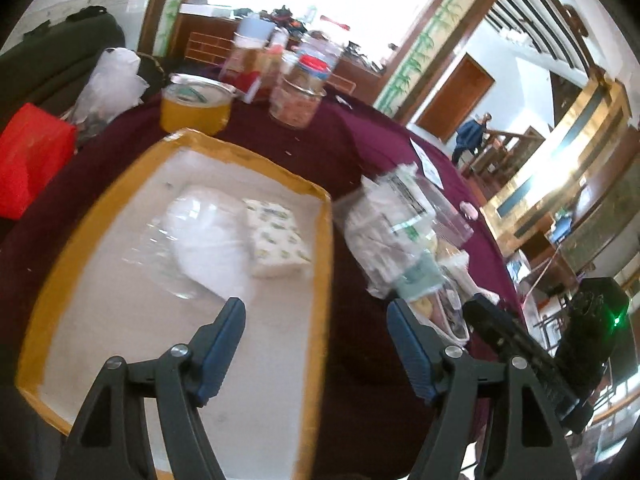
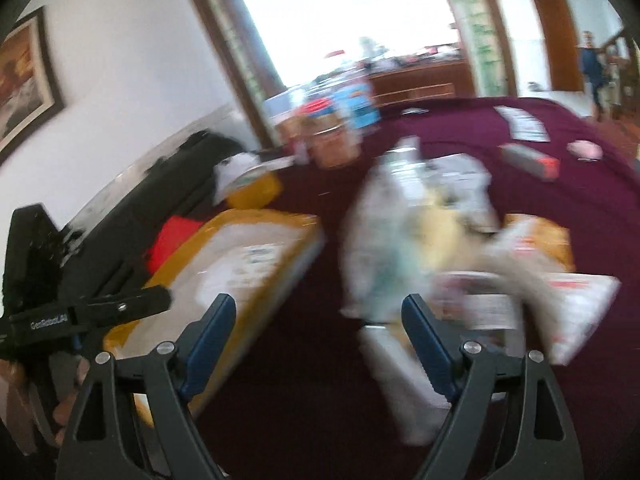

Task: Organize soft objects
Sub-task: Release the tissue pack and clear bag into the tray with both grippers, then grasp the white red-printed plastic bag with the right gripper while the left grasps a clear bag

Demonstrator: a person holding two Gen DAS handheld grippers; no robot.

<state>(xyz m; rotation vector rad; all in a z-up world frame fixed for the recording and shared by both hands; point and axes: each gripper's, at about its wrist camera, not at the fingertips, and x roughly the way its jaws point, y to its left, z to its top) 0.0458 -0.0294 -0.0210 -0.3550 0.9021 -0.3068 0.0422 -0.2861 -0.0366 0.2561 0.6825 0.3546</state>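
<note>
my tray (image 1: 326, 264) has a mustard-yellow rim and white floor; on it, a white tissue pack (image 1: 276, 240) with small green-and-yellow prints. the tablecloth (image 1: 352, 152) is maroon, the box (image 1: 28, 156) at left red.

L gripper (image 1: 316, 312): jaws wide apart, nothing between the blue pads (image 1: 224, 344), pointing steeply down. R gripper (image 2: 318, 308): jaws also spread wide, empty, pads (image 2: 208, 344) clear of everything, tilted down less steeply; view heavily blurred. In R wrist view the L gripper's black body shows at far left with fingers (image 2: 60, 412) of the hand gripping below it.
</note>
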